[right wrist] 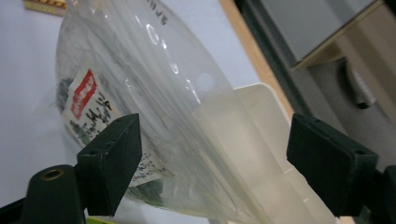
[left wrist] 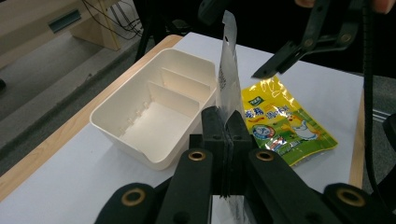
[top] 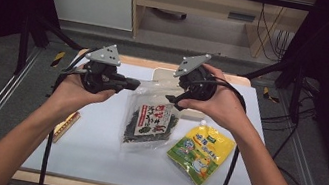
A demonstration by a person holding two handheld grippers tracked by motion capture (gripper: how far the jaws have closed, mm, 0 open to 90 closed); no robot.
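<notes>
Left gripper clamped on top corner of clear seaweed bag, bag hanging down to white table. Right gripper just beside bag's top right edge. Yellow pouch flat, right of bag. Cream tray behind. Wooden ruler at left edge.

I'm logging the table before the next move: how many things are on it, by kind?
Snack bags: 2, the clear seaweed bag pinched by the left gripper, and the yellow pouch
White divided bins: 1
Small flat yellow-and-red item at the table's left edge: 1
Total: 4
</notes>
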